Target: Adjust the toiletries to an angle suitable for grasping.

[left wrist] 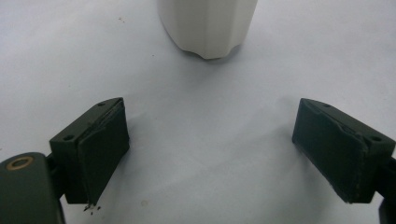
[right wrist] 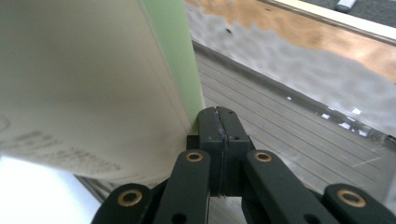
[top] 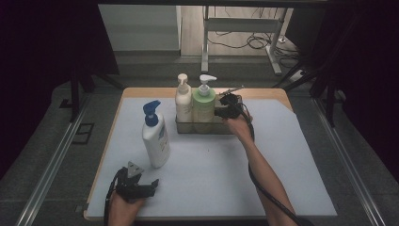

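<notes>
While closed, right gripper (top: 221,107) beside green bottle (top: 203,104).

The high view looks forward and down over the whole table (top: 291,188). The left gripper view sits low, close to the white bottle (left wrist: 208,25) also seen from above. The right gripper view presses close against the green bottle (right wrist: 173,51) in the tray (right wrist: 280,135).

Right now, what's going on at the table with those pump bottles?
A person works with two handheld grippers. The right gripper, jaws shut with nothing between them, presses against the side of the green pump bottle, which stands beside a cream pump bottle in a clear tray. The left gripper rests open on the white mat, near the blue-capped white bottle standing outside the tray.
</notes>
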`<action>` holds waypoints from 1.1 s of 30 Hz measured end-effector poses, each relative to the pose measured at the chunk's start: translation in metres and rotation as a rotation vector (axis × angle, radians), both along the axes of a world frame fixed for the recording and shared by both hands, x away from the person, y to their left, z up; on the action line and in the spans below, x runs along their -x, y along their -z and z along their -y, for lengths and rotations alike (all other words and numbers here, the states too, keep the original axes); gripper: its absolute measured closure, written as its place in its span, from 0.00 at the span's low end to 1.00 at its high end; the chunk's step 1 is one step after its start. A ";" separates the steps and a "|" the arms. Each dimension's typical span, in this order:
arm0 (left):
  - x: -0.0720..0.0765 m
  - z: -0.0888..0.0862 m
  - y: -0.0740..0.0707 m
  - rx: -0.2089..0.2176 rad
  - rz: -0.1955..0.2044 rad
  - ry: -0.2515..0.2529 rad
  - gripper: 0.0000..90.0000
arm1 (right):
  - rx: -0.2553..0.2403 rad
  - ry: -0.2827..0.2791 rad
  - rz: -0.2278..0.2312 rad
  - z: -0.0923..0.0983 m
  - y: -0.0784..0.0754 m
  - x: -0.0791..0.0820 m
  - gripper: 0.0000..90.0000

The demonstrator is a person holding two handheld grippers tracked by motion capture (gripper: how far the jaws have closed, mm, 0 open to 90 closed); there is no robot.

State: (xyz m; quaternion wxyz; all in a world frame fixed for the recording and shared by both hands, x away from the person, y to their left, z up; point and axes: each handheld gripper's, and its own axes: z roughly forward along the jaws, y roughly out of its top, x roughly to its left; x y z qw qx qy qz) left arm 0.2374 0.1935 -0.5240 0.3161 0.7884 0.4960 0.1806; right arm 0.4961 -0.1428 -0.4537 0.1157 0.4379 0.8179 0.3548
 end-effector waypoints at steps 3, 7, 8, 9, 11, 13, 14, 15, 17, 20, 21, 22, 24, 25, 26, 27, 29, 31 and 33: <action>0.000 0.000 0.000 0.000 0.000 0.000 0.12 | 0.011 -0.013 0.005 -0.005 0.000 0.002 1.00; 0.000 0.000 0.000 0.000 0.000 0.000 0.12 | 0.012 -0.003 0.004 -0.005 0.000 0.003 1.00; 0.000 0.000 0.000 0.000 0.000 0.001 0.12 | 0.012 -0.002 0.007 -0.005 0.000 0.004 1.00; 0.000 0.000 0.000 0.000 0.000 0.001 0.12 | 0.016 -0.004 0.010 -0.006 -0.001 0.005 1.00; 0.000 0.000 0.000 0.000 0.000 0.000 0.12 | 0.021 -0.007 0.011 -0.005 -0.001 0.006 1.00; 0.000 0.000 0.000 0.000 0.000 0.000 0.12 | 0.016 -0.002 0.010 -0.005 -0.001 0.008 1.00; 0.000 0.000 0.000 -0.001 0.000 0.000 0.12 | 0.015 0.000 0.012 -0.005 0.000 0.008 1.00; 0.000 0.000 0.000 0.000 0.000 0.001 0.12 | 0.013 0.001 0.014 -0.005 0.000 0.008 1.00; 0.000 0.000 0.000 0.000 0.000 0.000 0.12 | 0.011 0.000 0.014 -0.005 0.000 0.008 1.00; 0.000 0.000 0.000 -0.001 0.000 0.000 0.12 | 0.014 -0.006 0.026 -0.004 0.000 0.009 0.99; 0.000 0.000 0.000 0.000 0.002 -0.001 0.12 | 0.008 -0.003 0.028 -0.003 -0.001 0.009 0.97; 0.000 0.000 0.000 0.000 0.002 -0.001 0.12 | 0.006 -0.003 0.030 -0.001 -0.001 0.009 0.95; 0.000 0.000 0.000 0.000 0.002 -0.001 0.12 | -0.015 -0.005 0.023 0.002 -0.002 0.009 0.92; 0.000 0.000 0.000 0.000 0.002 -0.001 0.12 | -0.023 -0.006 0.022 0.003 -0.002 0.010 0.91; 0.000 0.000 0.000 0.000 0.002 -0.001 0.12 | -0.023 -0.006 0.026 0.004 -0.003 0.011 0.90; 0.000 0.000 0.000 0.000 0.002 -0.001 0.12 | -0.023 -0.007 0.027 0.005 -0.004 0.011 0.90; 0.000 0.000 0.000 0.000 0.003 -0.001 0.12 | -0.021 -0.010 0.029 0.005 -0.005 0.014 0.88; 0.000 0.000 0.000 0.000 0.003 -0.001 0.12 | -0.022 -0.011 0.036 0.006 -0.007 0.016 0.86; 0.000 0.000 0.000 0.000 0.003 -0.001 0.12 | -0.019 -0.017 0.043 0.007 -0.009 0.019 0.82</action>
